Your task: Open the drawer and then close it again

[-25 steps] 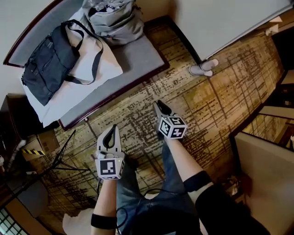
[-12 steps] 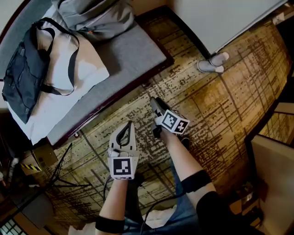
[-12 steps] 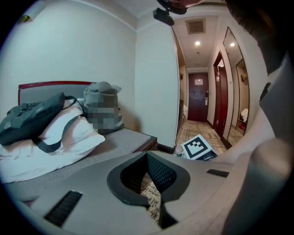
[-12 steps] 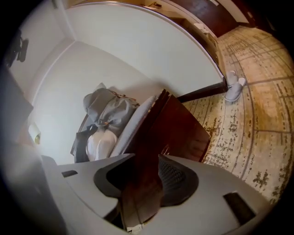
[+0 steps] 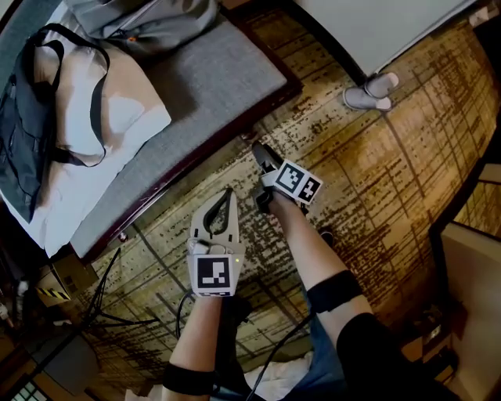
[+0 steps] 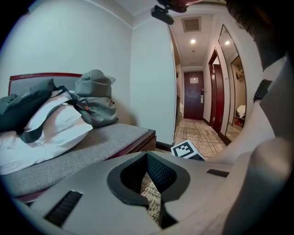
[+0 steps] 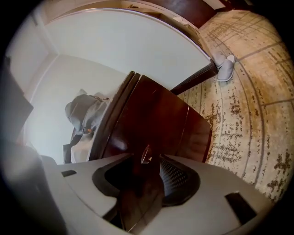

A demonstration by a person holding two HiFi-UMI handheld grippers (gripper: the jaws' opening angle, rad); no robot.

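step: approach to shut drawer (image 7: pixel 158 119), dark wood front below bed (image 5: pixel 211 78). right gripper (image 7: pixel 146 169): jaws just opened wide, nothing between, pull (image 7: pixel 146 155) ahead. left gripper (image 5: pixel 226 196): closed, empty. next, likely: clamp pull, draw outward.

Bed (image 5: pixel 227 70), grey-topped, dark wood frame: bears white pillow (image 5: pixel 117 117) with dark bag (image 5: pixel 23 133) on it, and grey backpack (image 5: pixel 149 19); patterned carpet floor (image 5: pixel 391 172): bears pair of grey slippers (image 5: pixel 369 90).
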